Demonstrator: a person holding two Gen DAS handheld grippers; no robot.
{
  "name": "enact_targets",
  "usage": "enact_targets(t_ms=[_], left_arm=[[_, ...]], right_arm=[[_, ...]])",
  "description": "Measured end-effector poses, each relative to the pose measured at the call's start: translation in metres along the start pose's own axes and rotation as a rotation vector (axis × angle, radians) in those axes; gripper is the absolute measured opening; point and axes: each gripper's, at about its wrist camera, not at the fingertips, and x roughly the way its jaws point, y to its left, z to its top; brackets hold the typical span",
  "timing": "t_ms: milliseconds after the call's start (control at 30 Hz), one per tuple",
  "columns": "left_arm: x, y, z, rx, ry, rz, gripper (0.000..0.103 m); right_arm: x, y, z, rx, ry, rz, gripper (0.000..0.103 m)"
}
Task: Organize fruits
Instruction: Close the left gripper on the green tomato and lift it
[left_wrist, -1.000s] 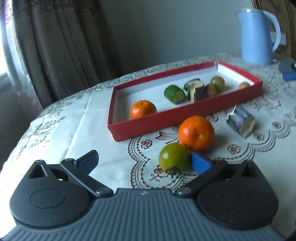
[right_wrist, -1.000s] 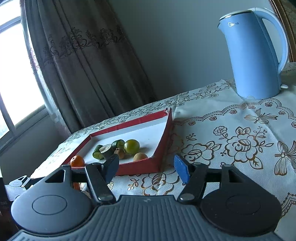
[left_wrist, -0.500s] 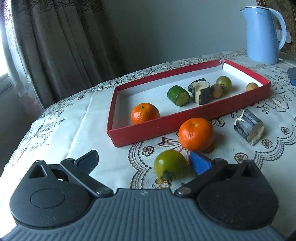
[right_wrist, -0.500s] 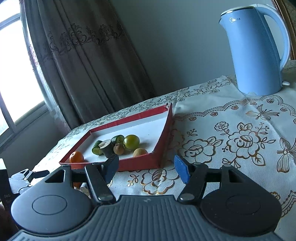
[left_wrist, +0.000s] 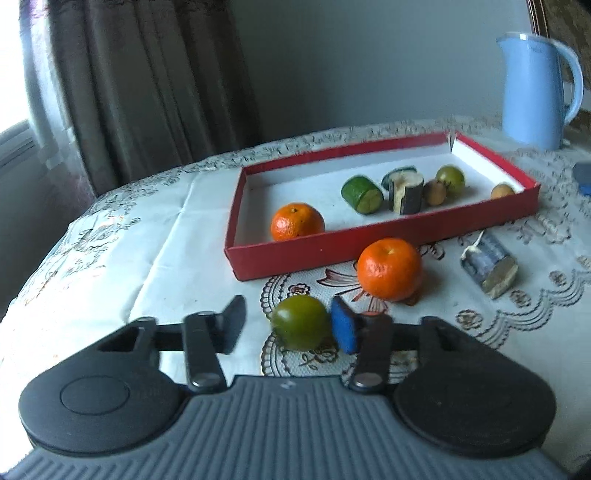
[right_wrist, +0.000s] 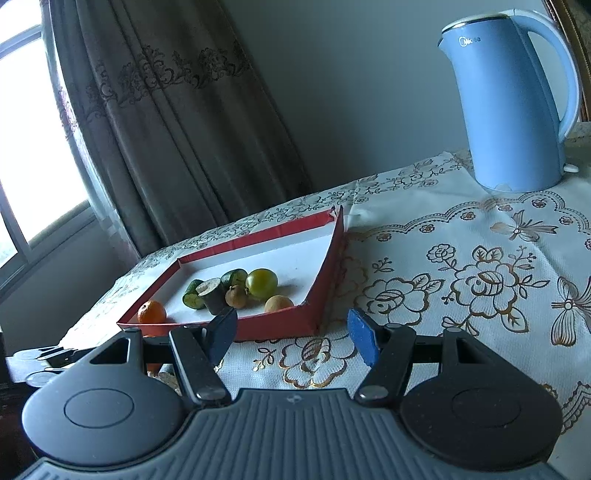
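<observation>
A green round fruit (left_wrist: 300, 326) lies on the tablecloth between the jaws of my left gripper (left_wrist: 290, 321). Those jaws are closing. The blue right pad (left_wrist: 343, 325) touches the fruit, while a gap shows at the dark left finger (left_wrist: 234, 325). An orange (left_wrist: 389, 268) sits just beyond it, in front of the red tray (left_wrist: 369, 243). Inside the tray are another orange (left_wrist: 297, 221), a green cut piece (left_wrist: 362, 194), a dark cut piece (left_wrist: 406, 192) and a few small fruits. My right gripper (right_wrist: 291, 332) stands open and empty near the tray's corner (right_wrist: 310, 314).
A grey cut stick piece (left_wrist: 487, 264) lies on the cloth right of the loose orange. A blue kettle (right_wrist: 509, 99) stands at the back right. The table edge curves off to the left, with a curtain (left_wrist: 147, 92) and a window behind.
The left gripper's jaws have narrowed from wide open onto the green fruit, and its view has rolled slightly. The right gripper has stayed where it was.
</observation>
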Motion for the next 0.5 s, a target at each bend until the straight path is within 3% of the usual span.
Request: enact_targets(t_ms=[267,333,367,500], left_arm=[[-0.035,0.007,0.000,-0.045,-0.069,-0.041,0.036],[-0.034,0.006,-0.002,-0.029,-0.071,-0.049,0.044],[-0.032,0.005,-0.004,-0.026,-0.067,-0.045,0.054],[-0.028,-0.002,-0.009,0.000,-0.057,-0.059,0.061]], right_arm=[[-0.002,-0.001,0.000,0.003,-0.005,-0.009,0.066],[-0.002,-0.001,0.000,0.005,-0.007,-0.011,0.066],[-0.002,-0.001,0.000,0.004,-0.007,-0.012,0.066],[-0.001,-0.001,-0.001,0.004,-0.004,-0.012,0.066]])
